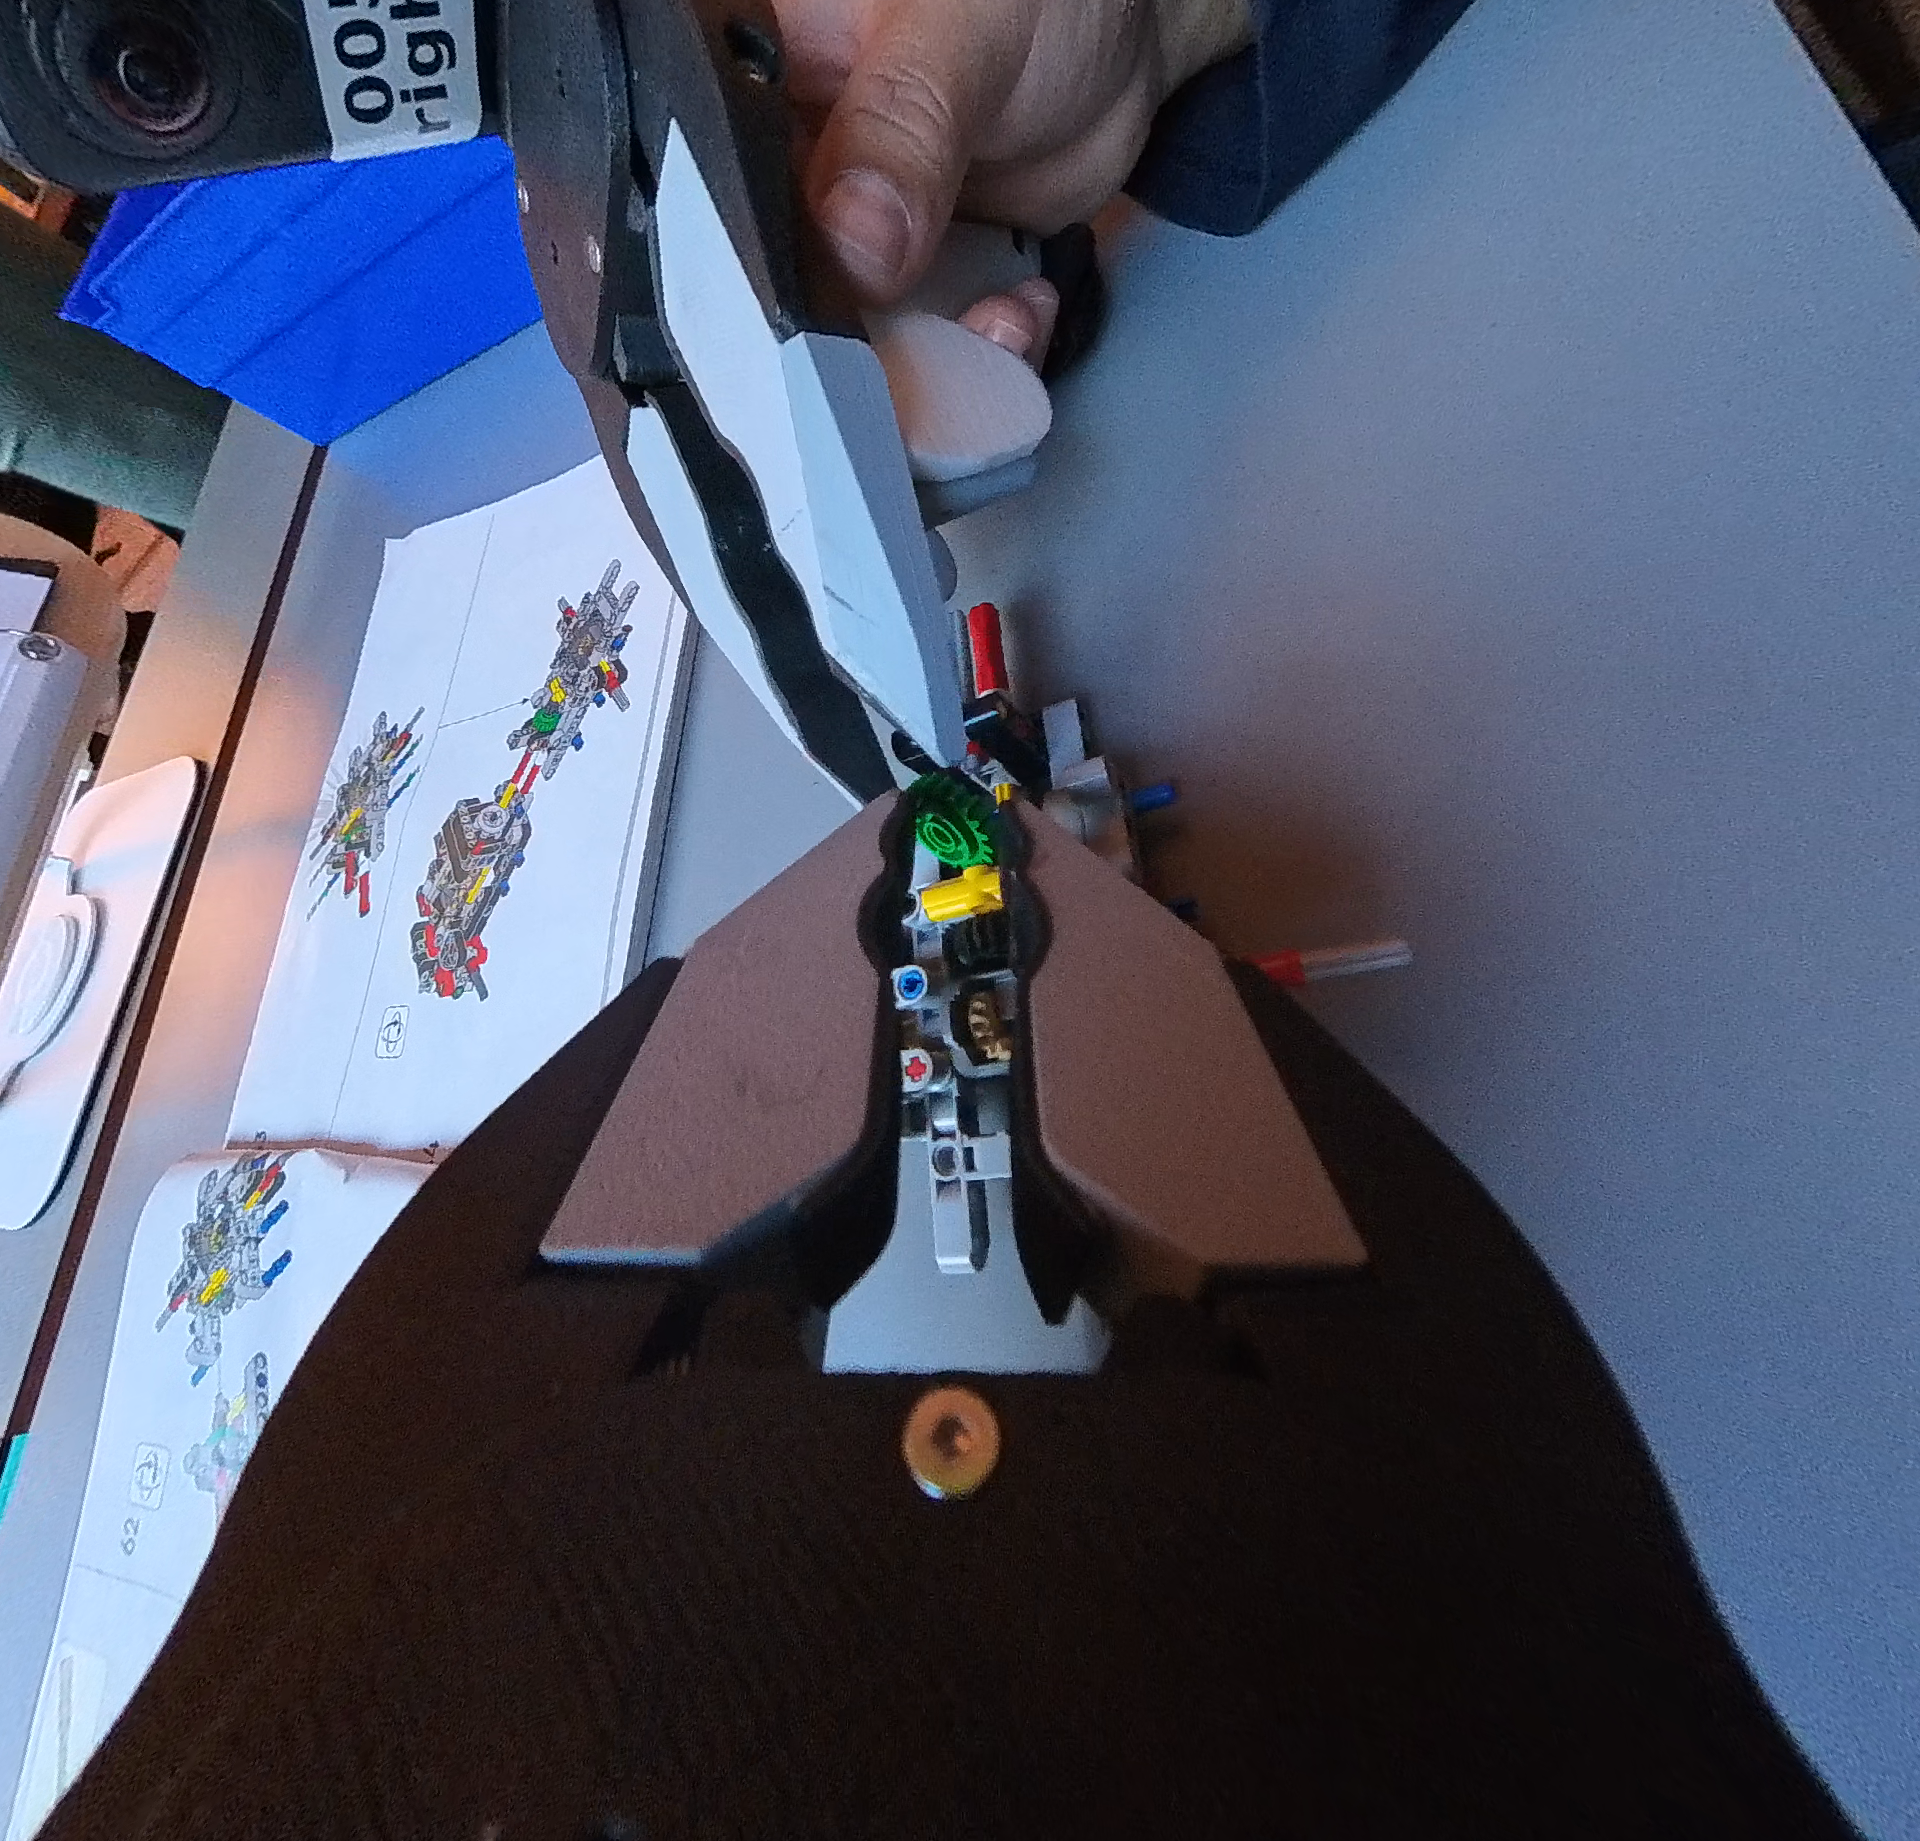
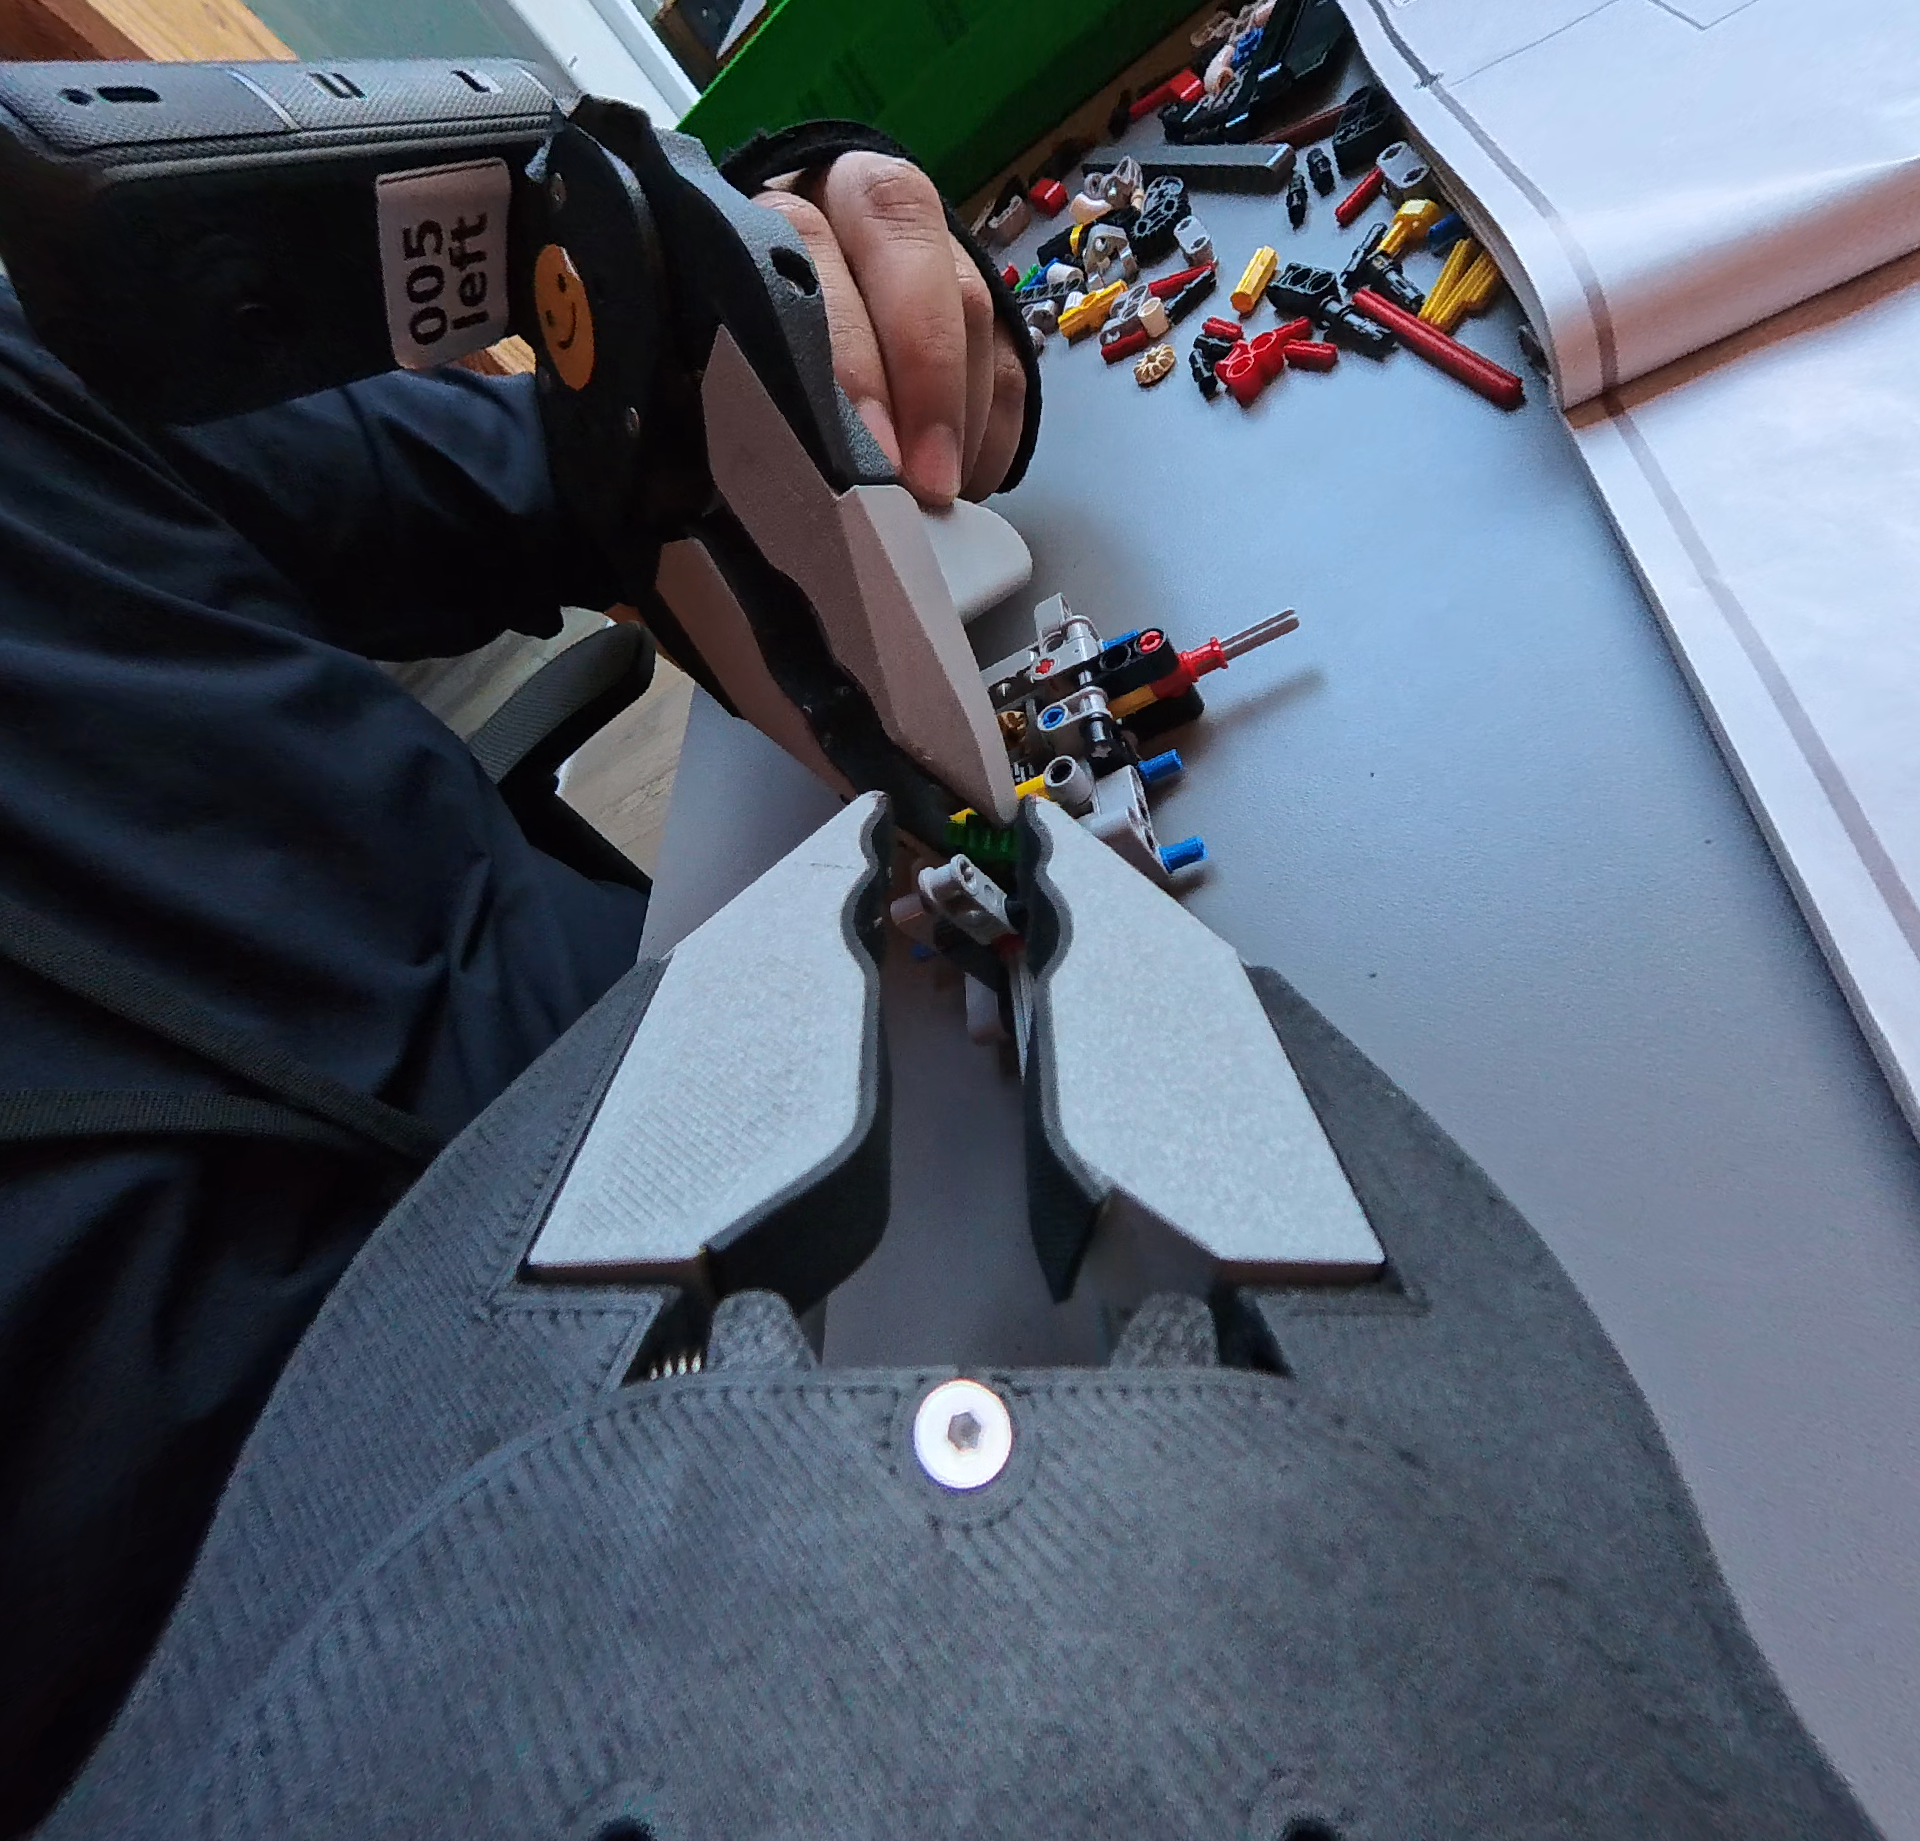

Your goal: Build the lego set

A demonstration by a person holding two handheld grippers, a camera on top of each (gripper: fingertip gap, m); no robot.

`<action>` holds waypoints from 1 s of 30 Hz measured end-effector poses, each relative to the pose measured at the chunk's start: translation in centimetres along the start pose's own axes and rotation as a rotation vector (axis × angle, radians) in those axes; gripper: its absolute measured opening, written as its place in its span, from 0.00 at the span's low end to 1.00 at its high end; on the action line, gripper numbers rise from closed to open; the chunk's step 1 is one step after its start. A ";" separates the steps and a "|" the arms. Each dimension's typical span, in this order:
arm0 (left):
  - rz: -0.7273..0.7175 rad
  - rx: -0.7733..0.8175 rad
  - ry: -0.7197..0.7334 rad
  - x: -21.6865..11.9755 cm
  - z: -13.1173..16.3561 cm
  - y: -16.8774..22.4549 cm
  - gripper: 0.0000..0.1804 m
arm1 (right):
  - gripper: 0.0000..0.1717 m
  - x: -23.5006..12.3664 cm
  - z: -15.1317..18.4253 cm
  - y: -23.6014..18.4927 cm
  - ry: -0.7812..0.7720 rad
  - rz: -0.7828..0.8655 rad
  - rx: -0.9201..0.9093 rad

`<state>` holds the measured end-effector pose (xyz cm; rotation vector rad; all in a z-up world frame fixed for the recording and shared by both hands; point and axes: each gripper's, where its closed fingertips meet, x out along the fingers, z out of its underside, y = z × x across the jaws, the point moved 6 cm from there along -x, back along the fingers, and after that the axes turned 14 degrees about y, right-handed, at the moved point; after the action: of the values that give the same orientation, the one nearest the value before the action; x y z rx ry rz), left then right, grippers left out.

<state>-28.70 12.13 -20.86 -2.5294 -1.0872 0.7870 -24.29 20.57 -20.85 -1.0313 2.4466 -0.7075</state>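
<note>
We count two grippers: left gripper (image 1: 951,815), right gripper (image 2: 956,820), each in one hand, so two hands (image 1: 997,98) (image 2: 914,326). One brick assembly (image 2: 1101,721) lies on one counter (image 2: 1455,856), carrying one green gear (image 1: 951,835). We see two blue pins (image 2: 1179,851) on its near side and one red-collared axle (image 2: 1236,648). One instruction booklet (image 1: 468,804) lies open. One blue bin (image 1: 312,274), one green bin (image 2: 935,35). The loose pile of parts (image 2: 1247,274) is too crowded to count.
</note>
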 end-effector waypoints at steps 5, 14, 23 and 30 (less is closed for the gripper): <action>-0.001 -0.001 -0.001 0.0 0.0 0.0 0.06 | 0.11 0.0 0.0 0.0 -0.001 0.002 -0.006; 0.001 -0.003 -0.009 0.0 0.2 0.0 0.03 | 0.11 0.0 0.4 0.0 -0.040 0.026 -0.051; 0.006 -0.019 -0.003 -0.1 0.2 -0.2 0.02 | 0.11 -0.5 0.2 0.1 -0.036 0.040 -0.070; 0.014 -0.047 0.005 -0.3 0.3 -0.3 0.02 | 0.11 -1.4 -0.2 -0.2 -0.024 0.031 -0.127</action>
<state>-29.24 12.14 -20.84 -2.5793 -1.0995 0.7674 -23.35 21.50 -20.37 -1.0400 2.5081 -0.5321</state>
